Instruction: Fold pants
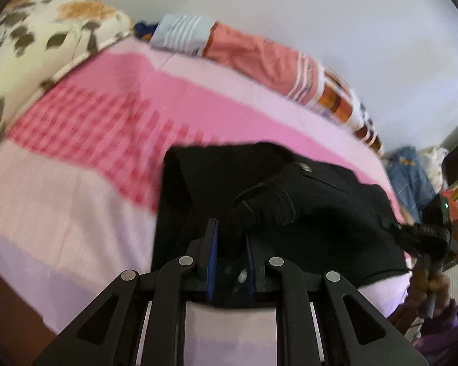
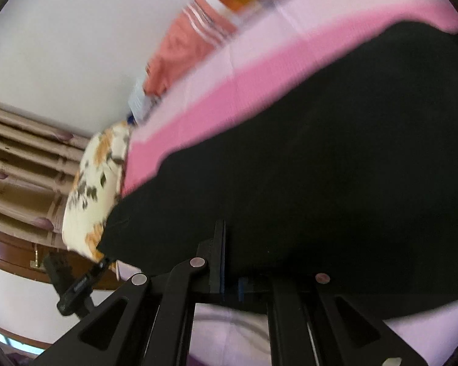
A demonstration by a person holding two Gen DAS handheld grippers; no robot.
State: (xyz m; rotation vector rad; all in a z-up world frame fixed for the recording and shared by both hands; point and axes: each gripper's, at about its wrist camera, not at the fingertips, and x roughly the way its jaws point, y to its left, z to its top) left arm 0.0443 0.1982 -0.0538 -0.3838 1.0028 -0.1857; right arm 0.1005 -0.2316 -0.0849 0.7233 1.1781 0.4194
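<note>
The black pants (image 1: 290,201) lie on the pink bedsheet (image 1: 76,152), long axis running left to right, bunched waistband clamped in my left gripper (image 1: 231,244), my right gripper (image 2: 232,274) tilted and closed on cloth.

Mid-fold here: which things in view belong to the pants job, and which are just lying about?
Job:
pants, black
left gripper, shut on pants
right gripper, shut on pants
bedsheet, the work surface

Lying about:
floral pillow
orange blanket
clothes pile
curtain
</note>
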